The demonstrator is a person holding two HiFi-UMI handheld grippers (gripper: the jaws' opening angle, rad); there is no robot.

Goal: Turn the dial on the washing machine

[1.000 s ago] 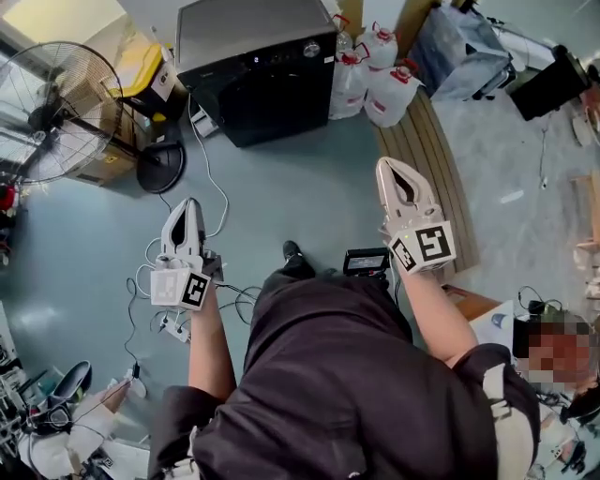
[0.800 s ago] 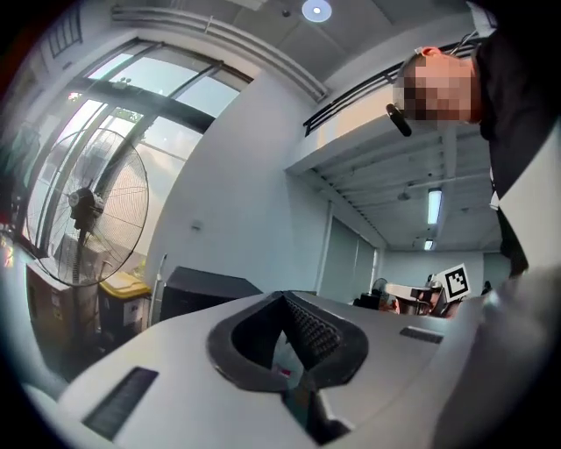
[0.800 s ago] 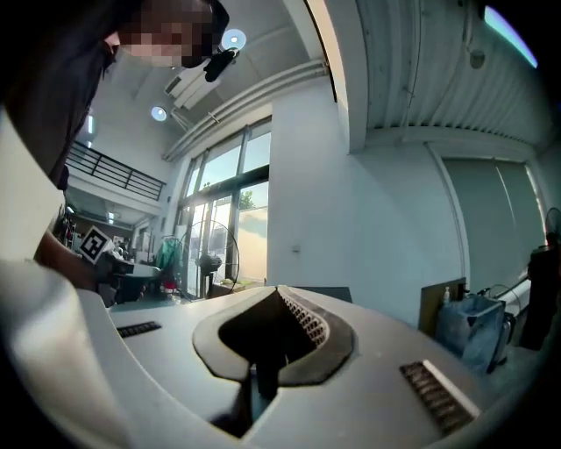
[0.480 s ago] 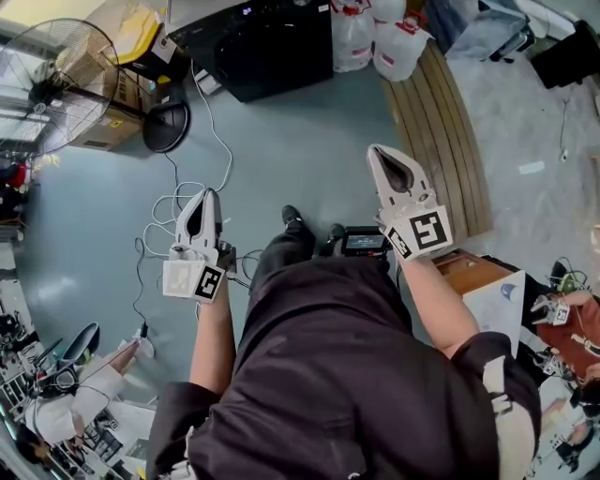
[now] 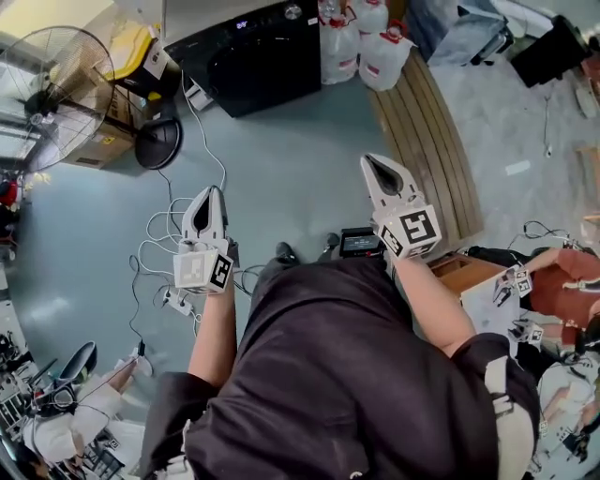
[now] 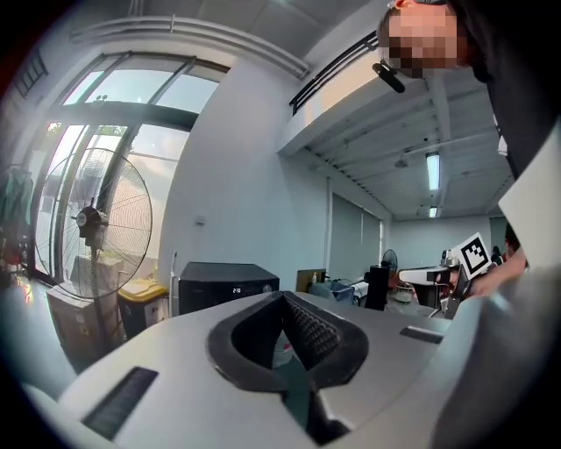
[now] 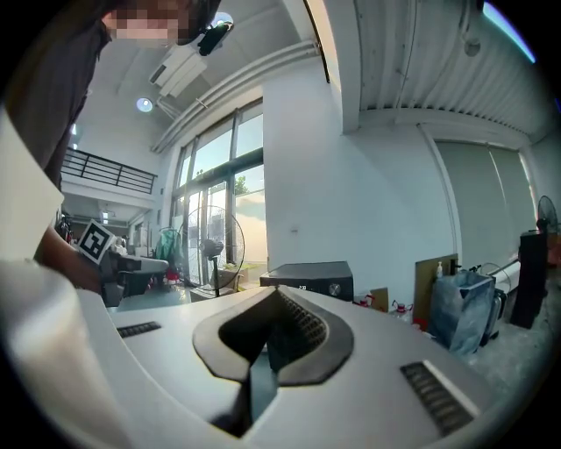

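across the floor, well ahead, washing machine stands, its dial untouched. left gripper and right gripper both closed, empty. approach, grasp and turn all outstanding.

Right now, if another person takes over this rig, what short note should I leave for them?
Left tool: shut, empty, held over the floor.
Right tool: shut, empty, also in the air.
Washer: stands ahead, well away from both tools. Its dial is at the right end of the front panel.
Done: nothing yet; no tool touches the dial.
Left: walk to the washer, mind the cables lying in the way, open one tool, grip the dial, turn it.
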